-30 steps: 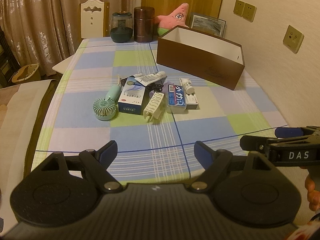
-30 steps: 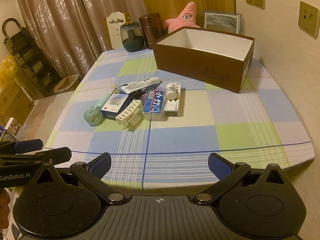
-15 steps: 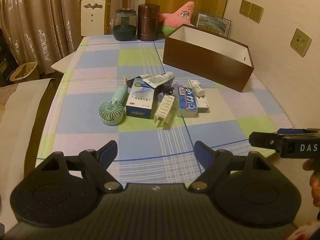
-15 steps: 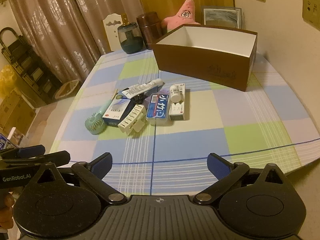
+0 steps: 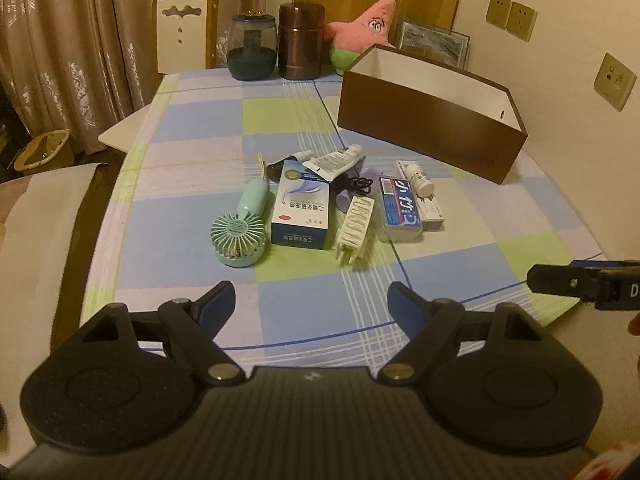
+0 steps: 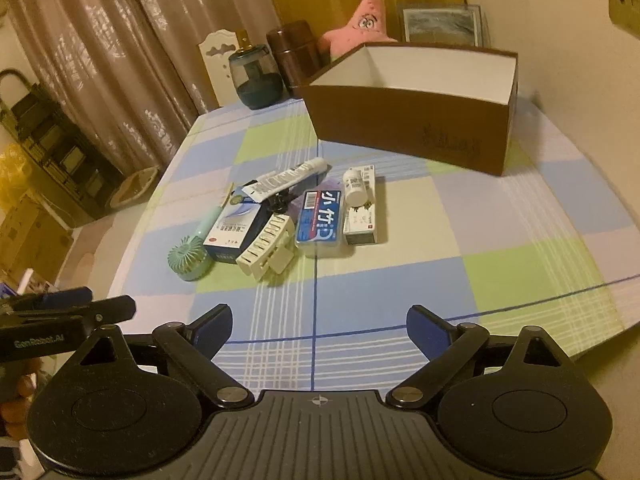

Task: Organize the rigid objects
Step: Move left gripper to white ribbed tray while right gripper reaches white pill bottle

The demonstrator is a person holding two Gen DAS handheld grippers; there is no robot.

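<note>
Both grippers, left (image 5: 310, 304) and right (image 6: 319, 322), have advanced toward the clutter, jaws apart and empty. Mint handheld plastic fan (image 5: 240, 226), cream plastic hair claw (image 5: 354, 226) and neighbours lie untouched; open brown cardboard box (image 5: 428, 128) stands behind. Sorting not begun.

Checked cloth table cover (image 5: 288, 128), matt brown cardboard box (image 5: 424, 128), glossy plastic fan (image 5: 240, 236).
</note>
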